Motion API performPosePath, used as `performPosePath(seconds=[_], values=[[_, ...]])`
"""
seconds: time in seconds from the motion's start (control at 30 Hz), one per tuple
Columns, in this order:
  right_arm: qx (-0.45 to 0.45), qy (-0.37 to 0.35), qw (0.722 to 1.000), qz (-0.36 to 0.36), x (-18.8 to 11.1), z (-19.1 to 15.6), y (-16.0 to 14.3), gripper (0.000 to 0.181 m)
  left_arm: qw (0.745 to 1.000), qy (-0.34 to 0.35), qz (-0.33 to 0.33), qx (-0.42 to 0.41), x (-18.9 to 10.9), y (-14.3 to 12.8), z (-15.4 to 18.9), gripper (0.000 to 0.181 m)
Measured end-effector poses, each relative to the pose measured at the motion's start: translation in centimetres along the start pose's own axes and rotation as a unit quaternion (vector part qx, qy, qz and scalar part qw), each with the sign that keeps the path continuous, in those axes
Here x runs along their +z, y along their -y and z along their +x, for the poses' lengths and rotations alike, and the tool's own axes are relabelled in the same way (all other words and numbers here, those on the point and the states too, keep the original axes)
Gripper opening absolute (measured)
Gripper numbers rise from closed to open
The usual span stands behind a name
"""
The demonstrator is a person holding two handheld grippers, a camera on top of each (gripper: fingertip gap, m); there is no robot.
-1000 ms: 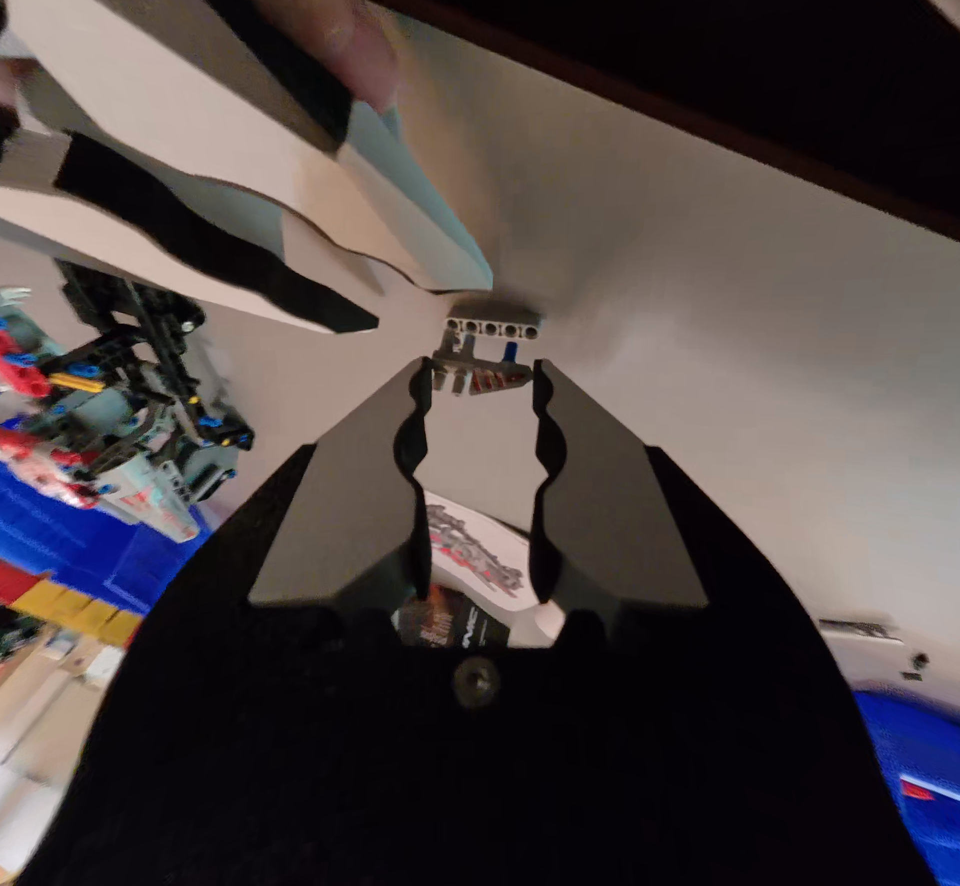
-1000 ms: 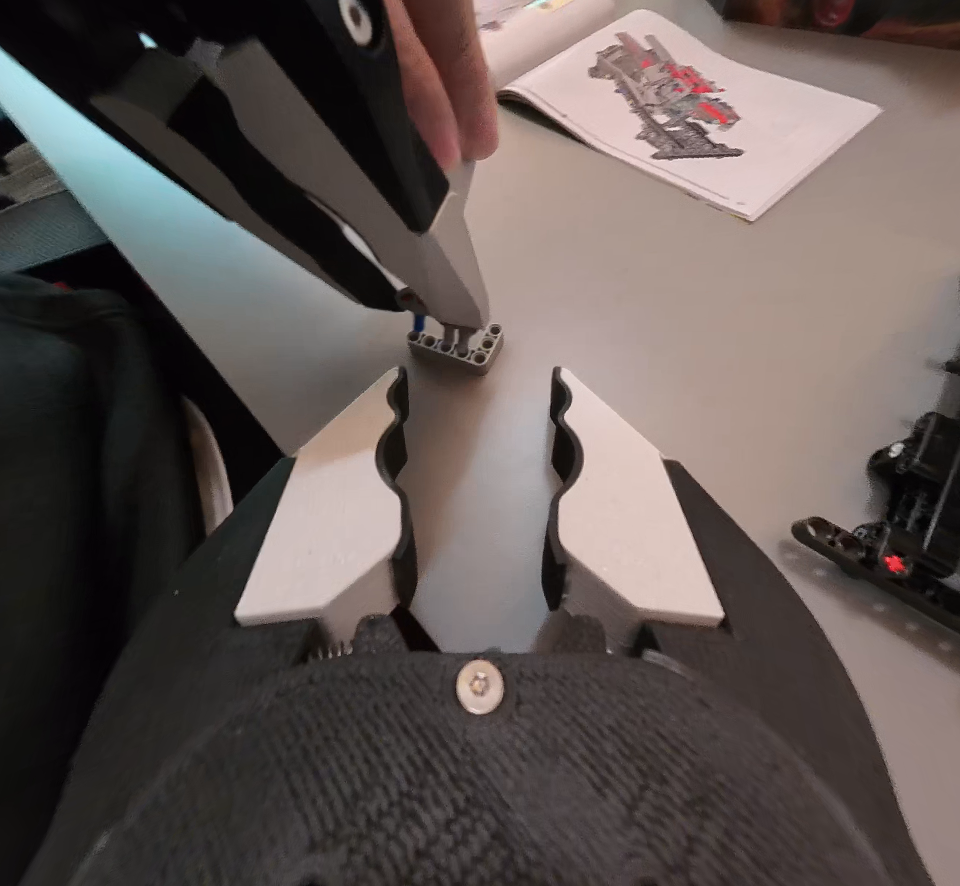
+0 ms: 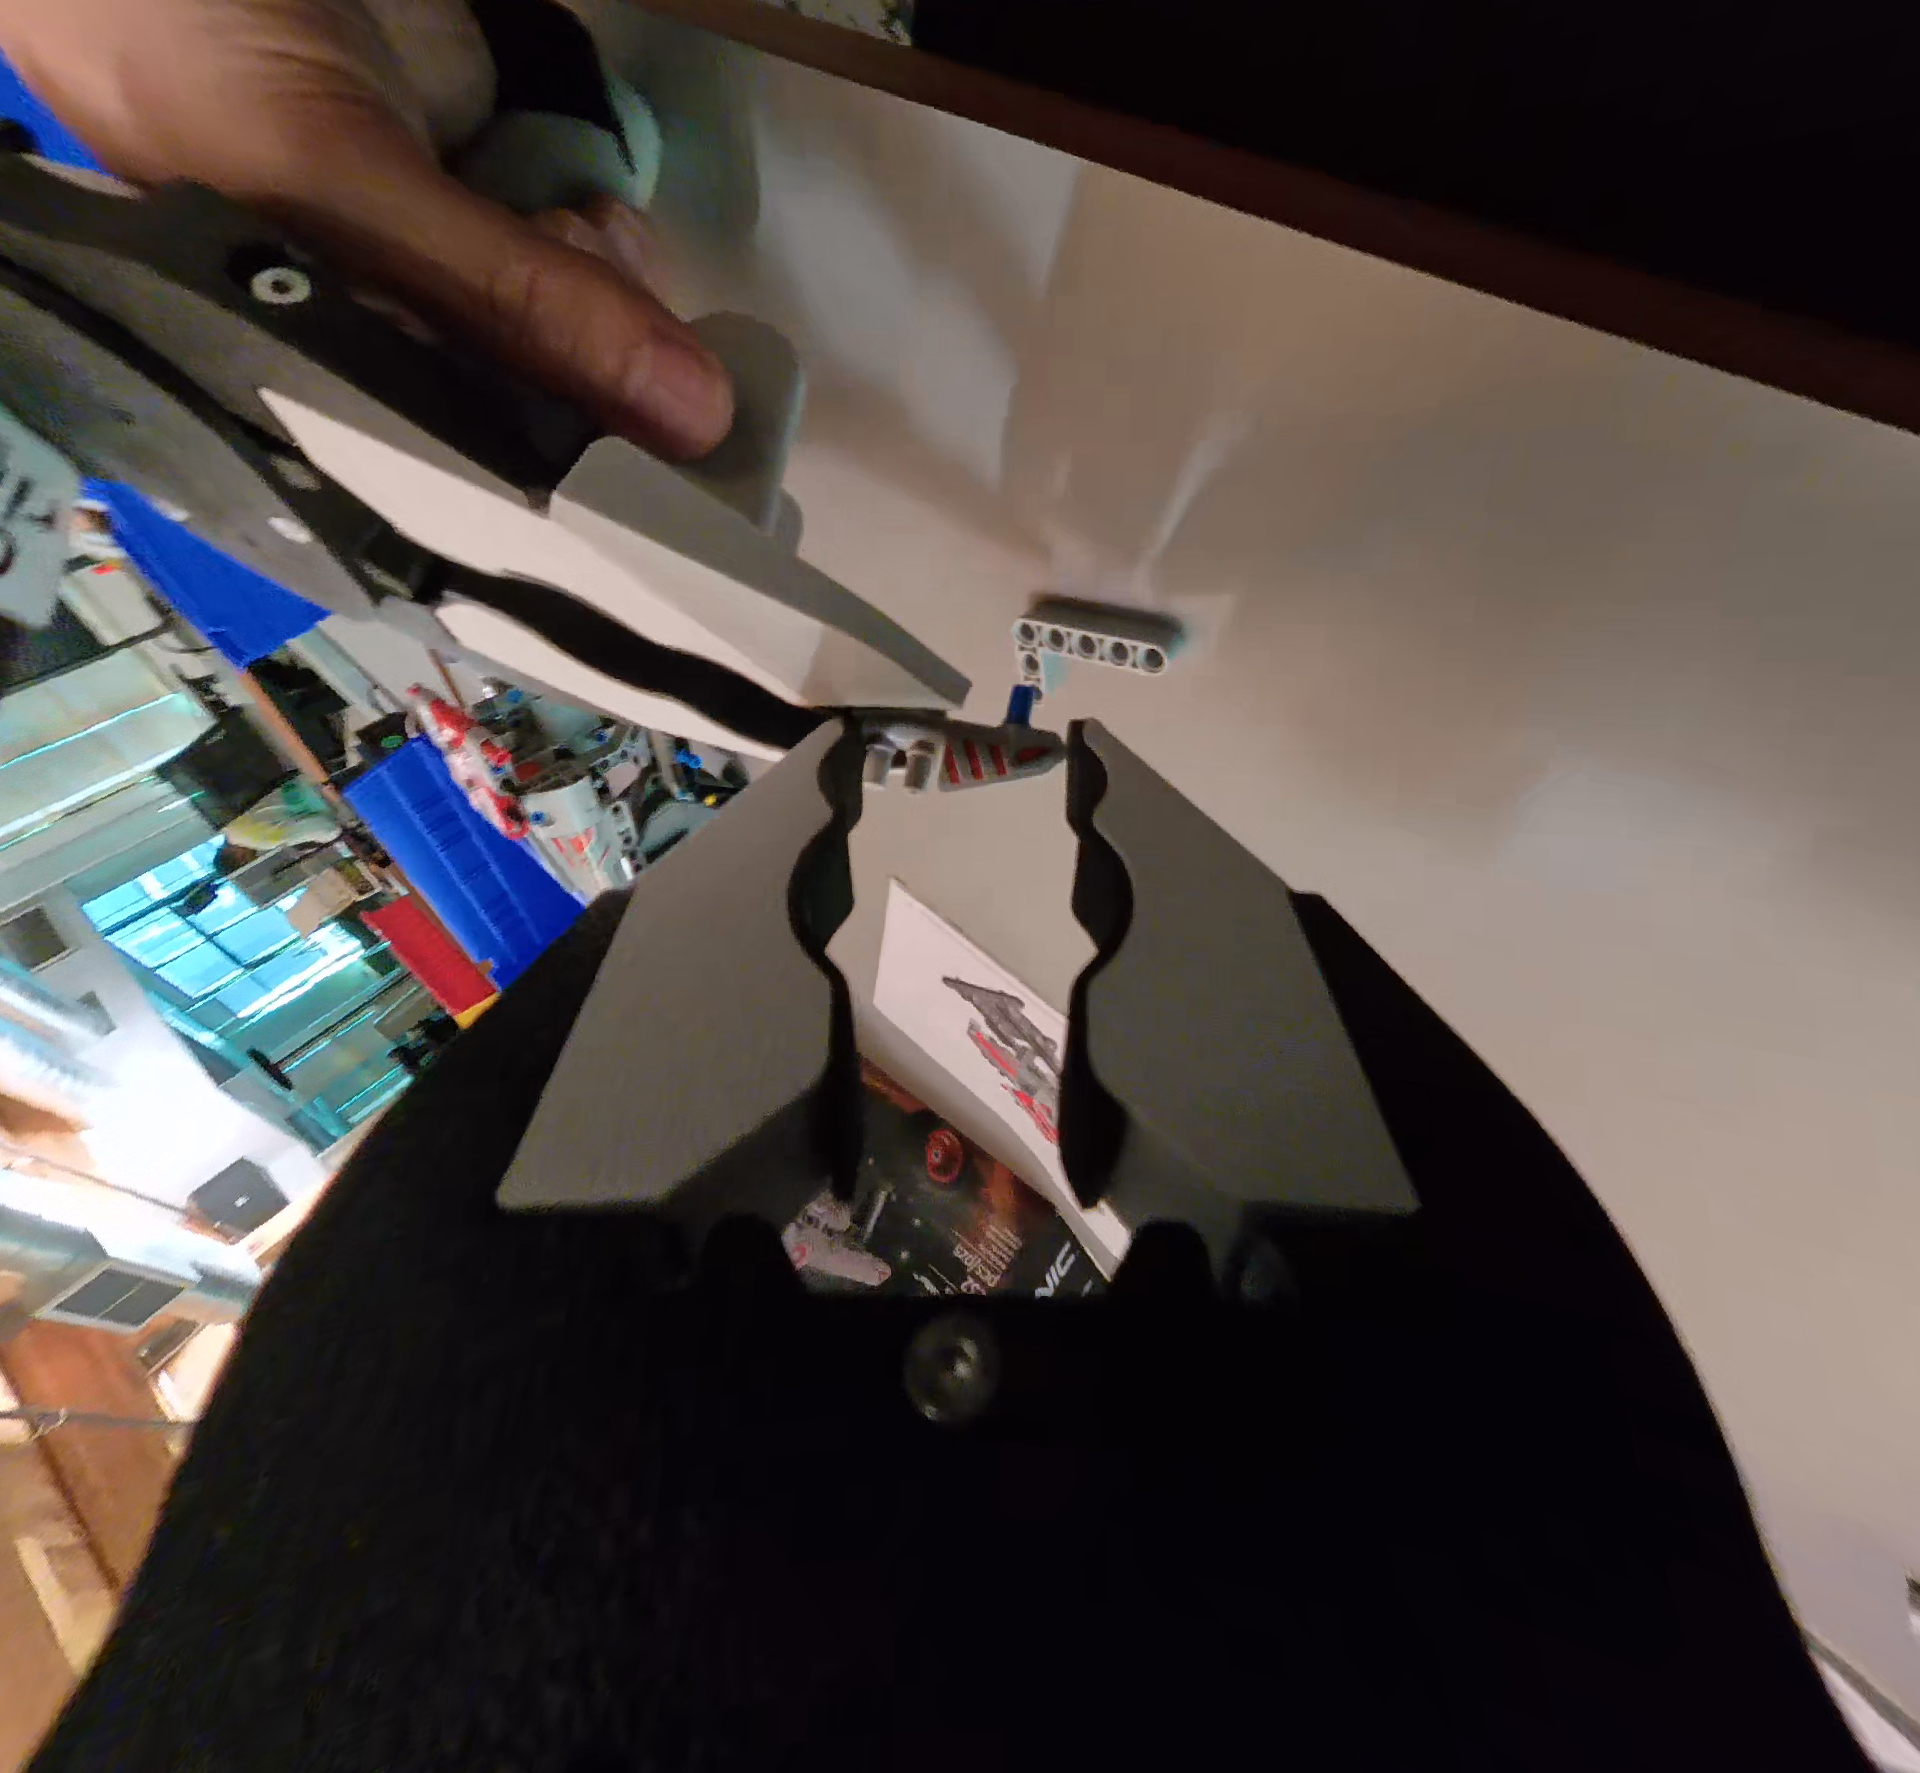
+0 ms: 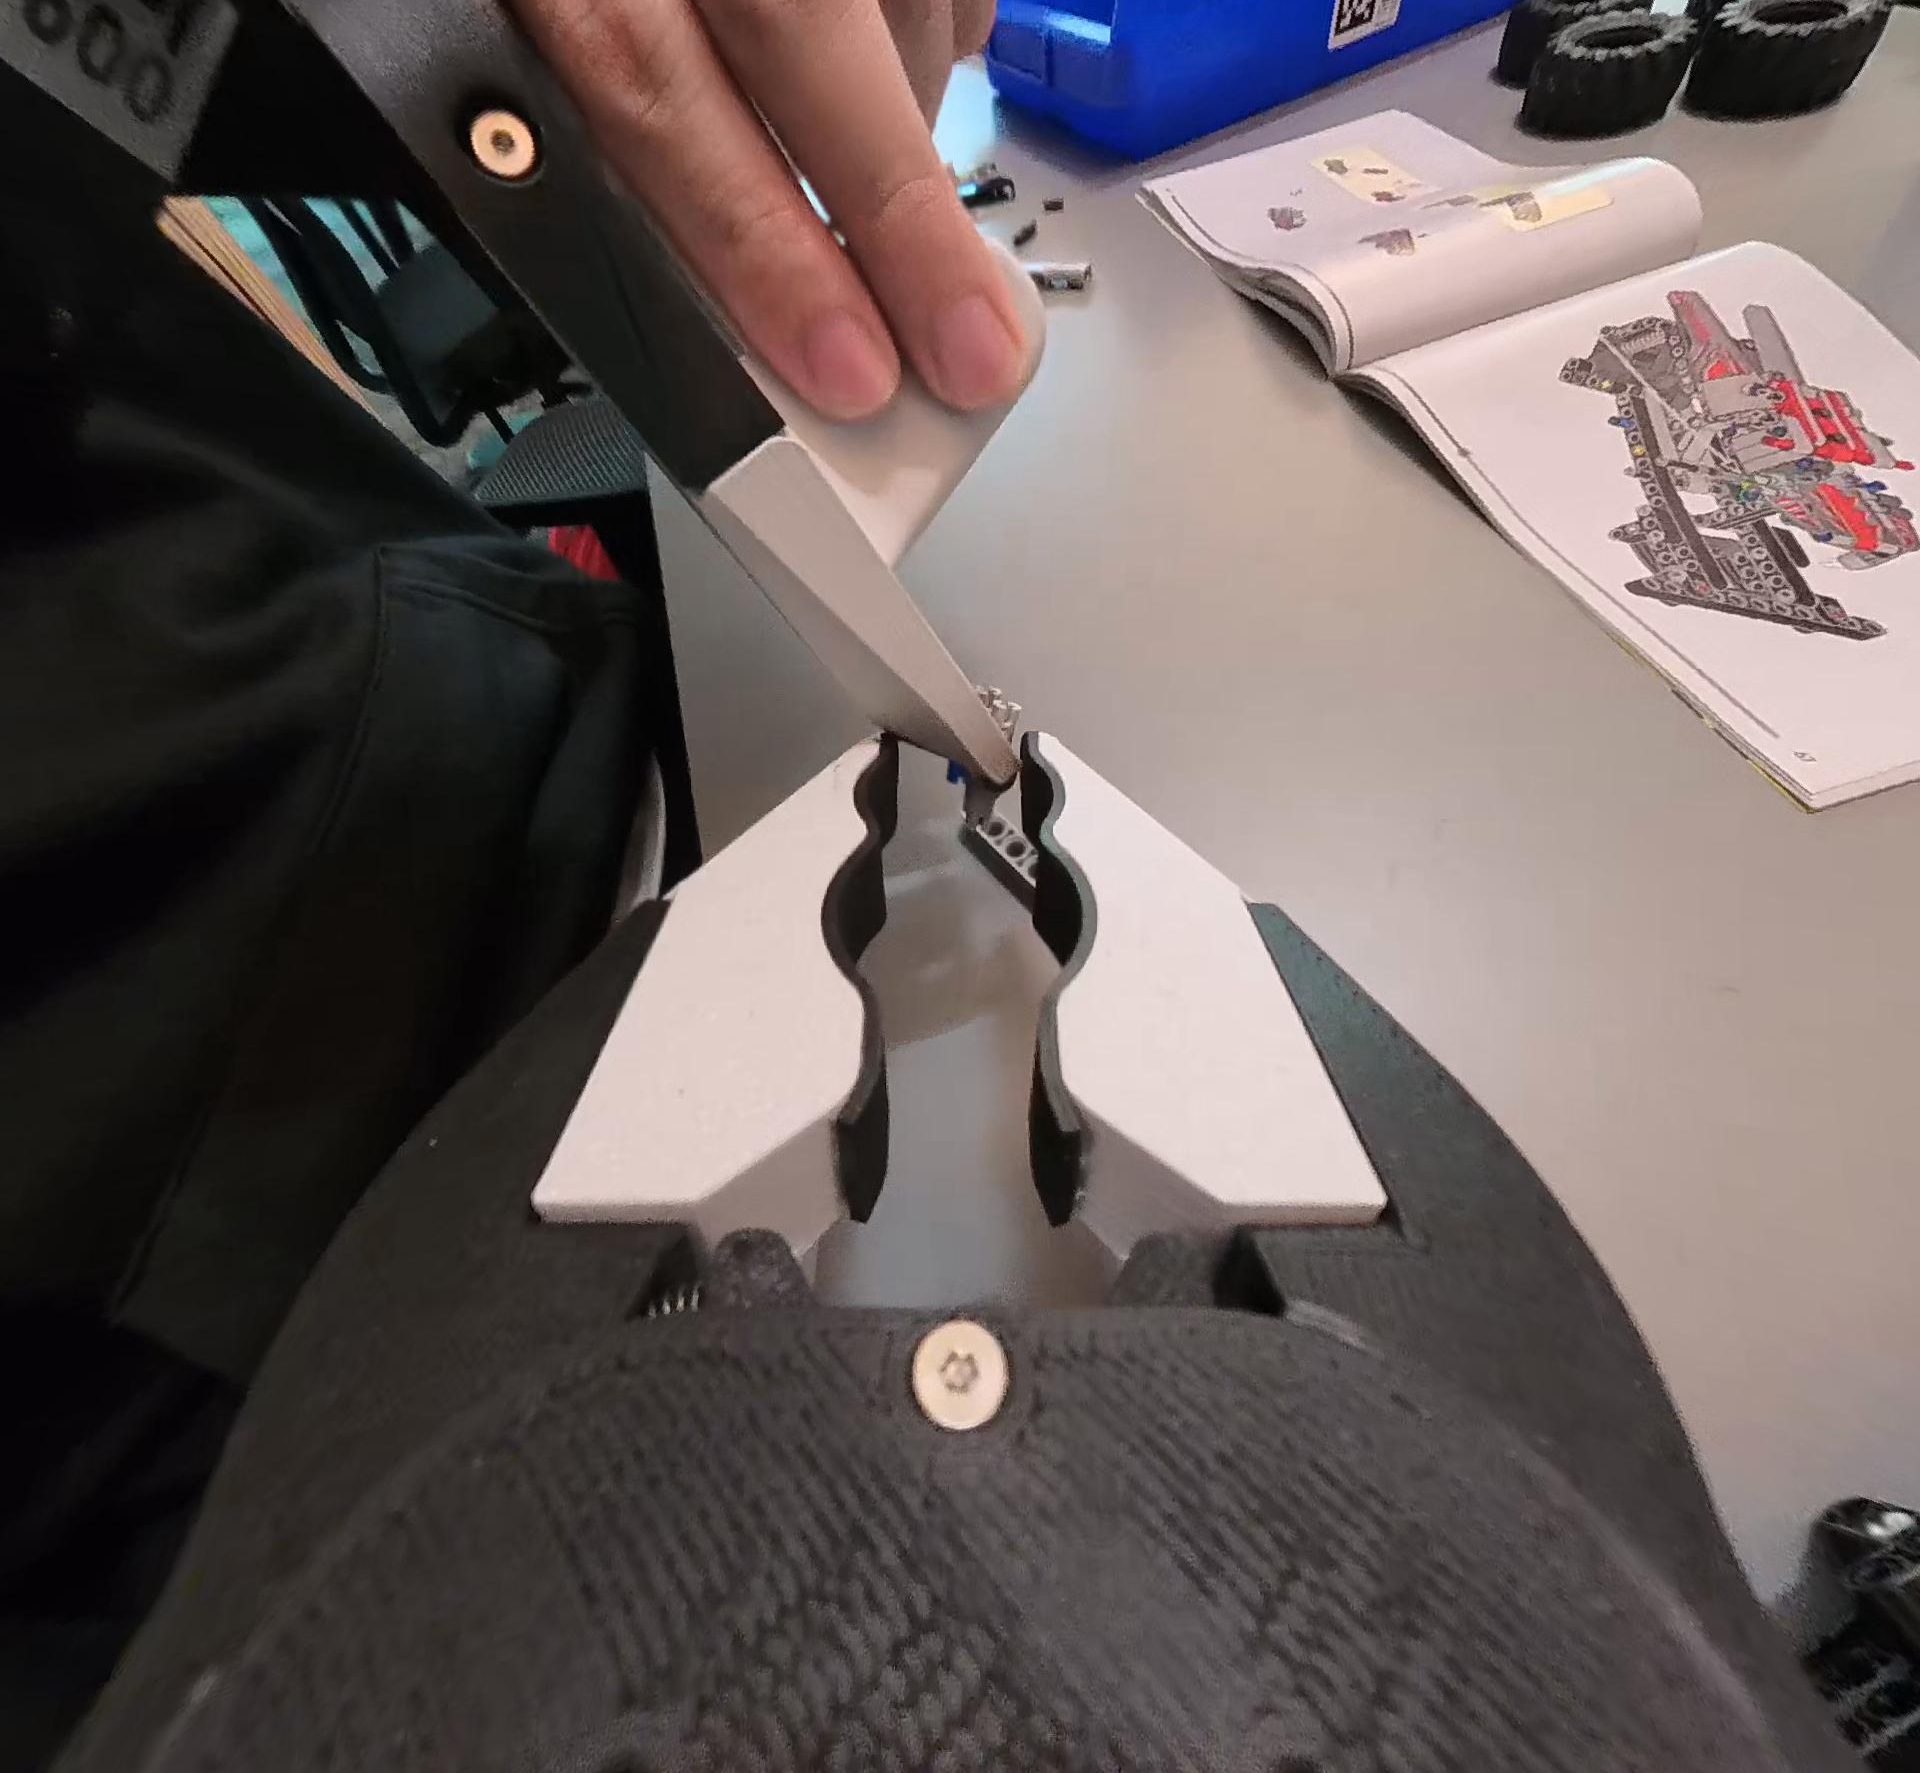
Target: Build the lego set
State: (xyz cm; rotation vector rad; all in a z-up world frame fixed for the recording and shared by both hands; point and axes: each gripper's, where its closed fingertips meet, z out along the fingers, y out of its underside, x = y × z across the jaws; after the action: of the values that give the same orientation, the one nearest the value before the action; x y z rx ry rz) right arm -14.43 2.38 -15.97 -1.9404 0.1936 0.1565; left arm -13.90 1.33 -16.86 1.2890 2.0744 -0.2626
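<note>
— When you look along the left gripper (image 3: 956,747), what is between its fingers?

— A small lego assembly (image 3: 966,759), grey with red stripes. It spans the gap from one tip to the other, so the gripper is closed on it, at medium width. A blue pin (image 3: 1023,705) stands out from it toward 1 o'clock.

— And where is the other piece?

— The grey beam (image 3: 1091,643), with a row of holes, lies flat on the desk (image 3: 1455,788), near the tips at 1 o'clock. It is apart from the assembly.

— What about the right gripper (image 4: 958,752)?

— Its fingers are narrow, with a small gap only. In its own view the left gripper enters from 11 o'clock, held by a hand (image 4: 748,113), and its tip sits in that gap, against the finger on the 3 o'clock side. I cannot tell if the right gripper presses on anything. The beam shows just below that tip, partly hidden by the same finger.

— What else is on the desk?

— In the right wrist view, an open instruction booklet (image 4: 1558,476) lies at 2 o'clock, a blue bin (image 4: 1247,9) stands at 12 o'clock, and black tyres (image 4: 1683,40) are at 1 o'clock. In the left wrist view, a partly built model (image 3: 540,788) is far off at 9 o'clock, somewhat blurred
</note>
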Motion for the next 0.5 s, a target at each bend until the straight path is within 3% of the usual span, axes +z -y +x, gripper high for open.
performPosePath(seconds=[0.5], values=[[0.039,0.024,0.996,0.070,0.0,-0.4,2.1,0.016,0.992,0.076,0.055,-0.089,-1.4,-0.2,-0.9,0.037]])
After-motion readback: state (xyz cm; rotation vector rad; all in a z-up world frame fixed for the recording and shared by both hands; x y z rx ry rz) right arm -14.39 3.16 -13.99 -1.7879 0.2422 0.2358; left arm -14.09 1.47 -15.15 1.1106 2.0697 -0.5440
